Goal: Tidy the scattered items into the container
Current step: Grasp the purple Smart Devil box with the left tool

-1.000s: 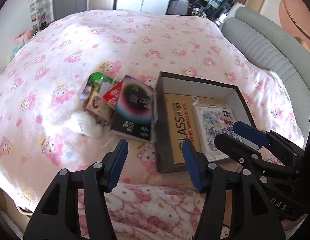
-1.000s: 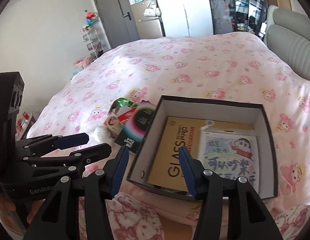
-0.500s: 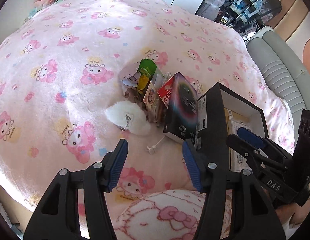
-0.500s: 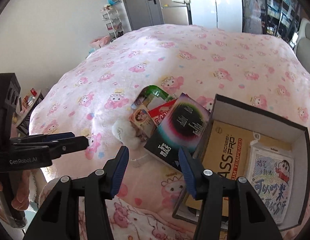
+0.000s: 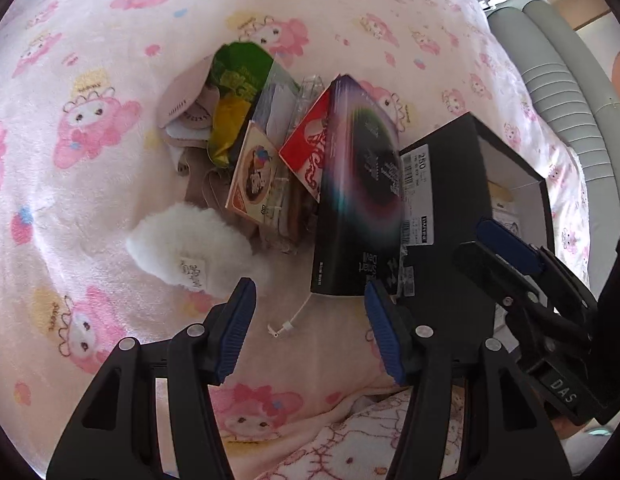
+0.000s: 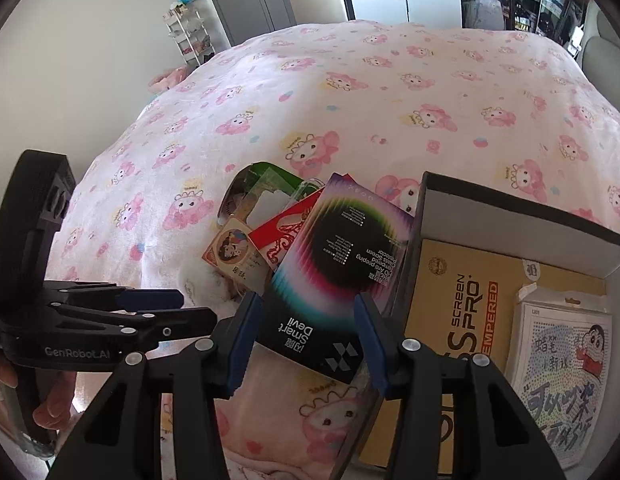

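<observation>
- Step in hand: pickup of the black screen-protector pack (image 6: 330, 280) from the pile of scattered items on the pink bedspread (image 6: 350, 100). The pack leans tilted against the outer left wall of the black box (image 6: 510, 216), which serves as the container.
- Right gripper (image 6: 306, 336): jaws closing, with the near end of the pack between the blue pads. Whether the pads already press on it cannot be told; the gap to the pack's edges looks nearly gone.
- Left gripper (image 5: 306, 328): jaws wide, nothing between them. It hangs over the bedspread near the white fluffy pouch (image 5: 186, 248) and a small white cord (image 5: 290, 318).
- Box contents: a yellow glass-protector pack (image 6: 450, 300) and a cartoon card pack (image 6: 562, 380) lie flat inside.
- Not yet tidied: green packet (image 5: 238, 80), red card (image 5: 310, 148), small picture card (image 5: 254, 176), the pouch.
- Next move, judged: finish the squeeze, lift the pack clear of the wall, carry it over the rim, lay it flat.
- Risk, judged: a thin, slick pack may pivot in a grip on one end.
</observation>
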`<state>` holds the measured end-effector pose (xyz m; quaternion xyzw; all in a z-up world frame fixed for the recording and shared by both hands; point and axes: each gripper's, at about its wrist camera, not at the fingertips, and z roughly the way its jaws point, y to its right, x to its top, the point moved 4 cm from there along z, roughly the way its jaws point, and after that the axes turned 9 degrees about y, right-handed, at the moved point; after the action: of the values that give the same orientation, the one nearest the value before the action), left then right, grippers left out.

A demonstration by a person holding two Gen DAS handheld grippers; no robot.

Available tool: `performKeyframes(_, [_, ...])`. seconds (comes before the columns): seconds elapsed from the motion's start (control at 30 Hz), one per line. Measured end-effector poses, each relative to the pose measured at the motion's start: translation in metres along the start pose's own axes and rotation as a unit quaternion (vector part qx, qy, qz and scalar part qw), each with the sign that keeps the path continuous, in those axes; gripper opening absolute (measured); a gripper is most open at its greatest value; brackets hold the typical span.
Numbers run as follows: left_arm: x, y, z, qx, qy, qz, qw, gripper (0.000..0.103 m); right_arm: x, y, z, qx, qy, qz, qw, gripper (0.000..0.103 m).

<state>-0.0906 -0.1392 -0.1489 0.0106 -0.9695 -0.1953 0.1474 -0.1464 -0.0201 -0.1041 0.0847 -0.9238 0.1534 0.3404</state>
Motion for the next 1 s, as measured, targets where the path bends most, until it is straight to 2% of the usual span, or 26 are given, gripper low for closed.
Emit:
performKeyframes(0.07, [0.000,0.006,0.016,-0.008,-0.034,0.017,0.9993,0.054,0.000,0.008,0.003,-0.003,-0.001,0.007,1.000,0.044])
performKeyframes(0.17, [0.003,0.007,0.036,0.007,-0.069,0.035,0.9969,0.054,0.001,0.016,0.005,0.023,-0.006,0.022,0.999,0.044])
performKeyframes(0.3, [0.011,0.008,0.055,-0.018,-0.094,0.020,0.9952,0.054,0.003,0.018,0.005,0.036,-0.005,0.031,0.999,0.044])
performKeyframes(0.33, [0.012,0.010,0.057,-0.021,-0.094,0.018,0.9952,0.050,0.003,0.019,0.006,0.039,-0.005,0.034,0.999,0.044])
performKeyframes(0.37, [0.012,0.013,0.058,-0.033,-0.093,0.012,0.9950,0.033,0.002,0.019,0.006,0.040,-0.003,0.033,0.999,0.044])
performKeyframes(0.4, [0.011,0.018,0.058,-0.041,-0.094,0.017,0.9946,0.033,0.002,0.017,0.007,0.038,-0.002,0.029,0.999,0.044])
performKeyframes(0.47, [0.010,0.024,0.051,-0.034,-0.081,0.033,0.9956,0.032,0.001,0.015,0.006,0.033,-0.002,0.019,0.999,0.044])
performKeyframes(0.63, [0.003,0.033,0.015,-0.083,-0.051,0.012,0.9952,0.021,-0.003,0.014,0.000,0.037,-0.011,0.022,0.999,0.044])
performKeyframes(0.77, [-0.013,0.027,-0.018,-0.070,-0.014,0.011,0.9974,0.020,-0.009,0.011,-0.005,0.041,-0.021,0.026,0.999,0.044])
performKeyframes(0.83, [-0.021,0.012,-0.031,-0.071,-0.005,-0.010,0.9974,0.021,-0.014,0.006,-0.003,0.060,-0.036,0.036,0.997,0.044])
performKeyframes(0.93, [-0.037,-0.024,-0.051,-0.063,0.018,-0.058,0.9962,0.023,-0.023,-0.008,0.004,0.134,-0.071,0.095,0.984,0.044])
performKeyframes(1.0, [-0.053,-0.052,-0.062,-0.068,0.033,-0.095,0.9926,0.025,-0.025,-0.025,0.008,0.141,-0.077,0.080,0.984,0.044])
